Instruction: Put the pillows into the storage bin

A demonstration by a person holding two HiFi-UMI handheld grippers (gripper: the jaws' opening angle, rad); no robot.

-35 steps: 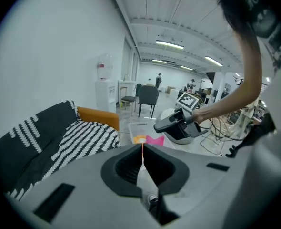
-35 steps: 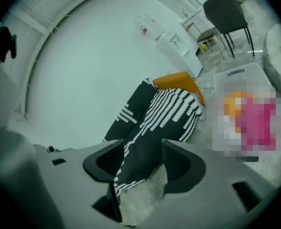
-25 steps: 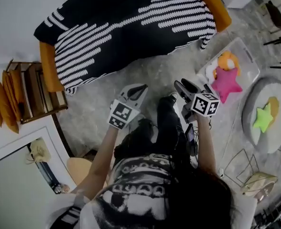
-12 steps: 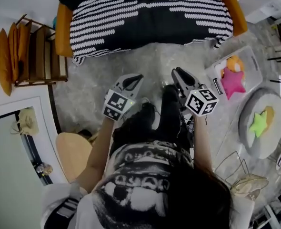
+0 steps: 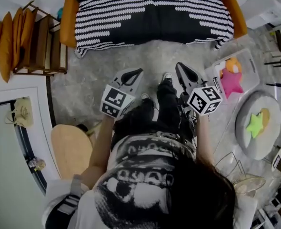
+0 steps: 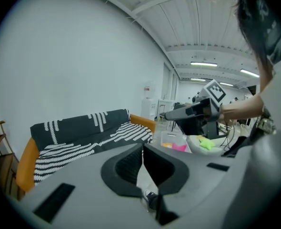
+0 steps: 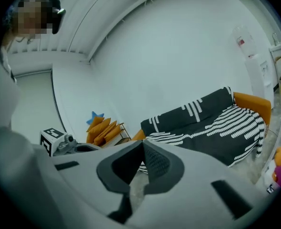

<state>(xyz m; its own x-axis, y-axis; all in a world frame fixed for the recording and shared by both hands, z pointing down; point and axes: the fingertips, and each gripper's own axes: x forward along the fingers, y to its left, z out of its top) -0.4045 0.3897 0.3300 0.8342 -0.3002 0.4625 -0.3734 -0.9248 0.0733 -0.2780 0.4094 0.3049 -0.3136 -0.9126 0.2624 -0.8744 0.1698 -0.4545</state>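
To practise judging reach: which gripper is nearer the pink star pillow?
Right. In the head view the right gripper is a little to the left of the pink star pillow. The left gripper is farther left still, on the right gripper's far side.

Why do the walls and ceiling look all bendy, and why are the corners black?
Left gripper view: the wide lens bows the ceiling and blacks out the corners, and the left claw, so close, looks huge and soft. Right gripper view: the wall curves the same way inside a dark rim. Head view: the sofa bends near the edge; even light, no glare.
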